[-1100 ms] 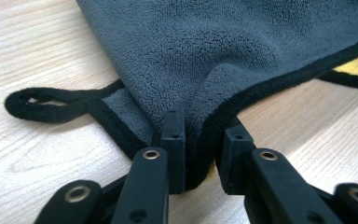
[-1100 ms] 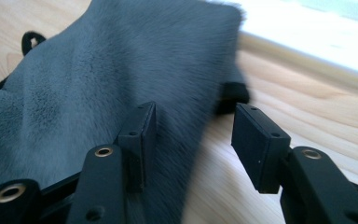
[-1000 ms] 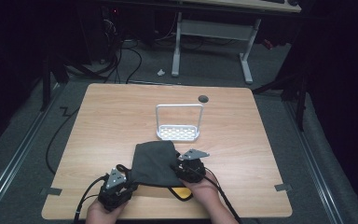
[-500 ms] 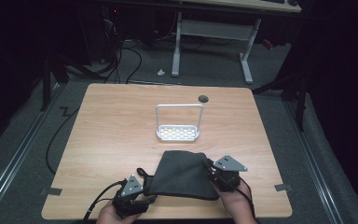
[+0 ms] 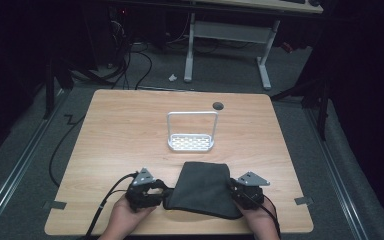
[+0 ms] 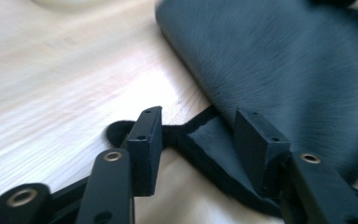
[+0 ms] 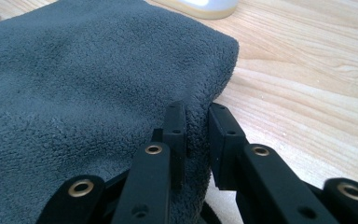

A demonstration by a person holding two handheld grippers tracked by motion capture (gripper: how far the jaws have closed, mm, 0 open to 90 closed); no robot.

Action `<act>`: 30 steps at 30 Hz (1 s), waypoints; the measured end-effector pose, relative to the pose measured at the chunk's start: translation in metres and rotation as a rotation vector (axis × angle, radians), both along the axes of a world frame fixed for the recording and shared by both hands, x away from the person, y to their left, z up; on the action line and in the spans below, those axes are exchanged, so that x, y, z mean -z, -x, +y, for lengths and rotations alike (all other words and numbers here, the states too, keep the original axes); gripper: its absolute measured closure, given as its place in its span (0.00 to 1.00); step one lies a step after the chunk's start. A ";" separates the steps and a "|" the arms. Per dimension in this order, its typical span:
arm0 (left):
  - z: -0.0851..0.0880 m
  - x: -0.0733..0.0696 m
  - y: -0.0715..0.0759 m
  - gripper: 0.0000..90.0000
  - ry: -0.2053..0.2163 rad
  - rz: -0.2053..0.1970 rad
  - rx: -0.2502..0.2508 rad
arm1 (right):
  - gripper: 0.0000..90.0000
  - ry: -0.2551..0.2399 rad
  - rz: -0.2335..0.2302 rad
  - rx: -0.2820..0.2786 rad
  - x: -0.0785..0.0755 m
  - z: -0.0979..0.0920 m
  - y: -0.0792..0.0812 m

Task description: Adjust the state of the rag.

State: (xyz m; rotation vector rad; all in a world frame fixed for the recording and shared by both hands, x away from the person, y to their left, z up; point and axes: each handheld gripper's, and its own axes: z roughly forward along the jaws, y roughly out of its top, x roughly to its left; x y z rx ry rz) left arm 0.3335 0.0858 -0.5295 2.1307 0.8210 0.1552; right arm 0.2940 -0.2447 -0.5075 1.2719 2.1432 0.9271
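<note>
Left hand-held gripper (image 5: 156, 192) gapes apart; right hand-held gripper (image 5: 234, 191) pinched nearly closed.

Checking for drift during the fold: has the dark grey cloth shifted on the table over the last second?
Yes. The dark grey cloth has moved toward the right table edge and slightly nearer the person, judged against the white rack, which stayed put.

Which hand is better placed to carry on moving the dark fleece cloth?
Probably the right. The right tool pinches the fleece cloth's edge between its pads, while the left tool has just been opening, its pads apart from the cloth's corner between them.
</note>
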 end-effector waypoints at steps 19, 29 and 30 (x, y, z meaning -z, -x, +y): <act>0.080 -0.046 0.008 0.97 0.194 -0.168 -0.258 | 0.91 -0.029 -0.117 0.060 -0.020 -0.004 -0.005; 0.099 -0.004 0.035 0.95 0.051 0.022 -0.266 | 0.88 -0.007 -0.077 -0.006 -0.013 0.014 -0.008; 0.096 -0.002 0.038 0.95 0.035 0.036 -0.249 | 0.88 -0.011 -0.075 0.004 -0.013 0.011 -0.007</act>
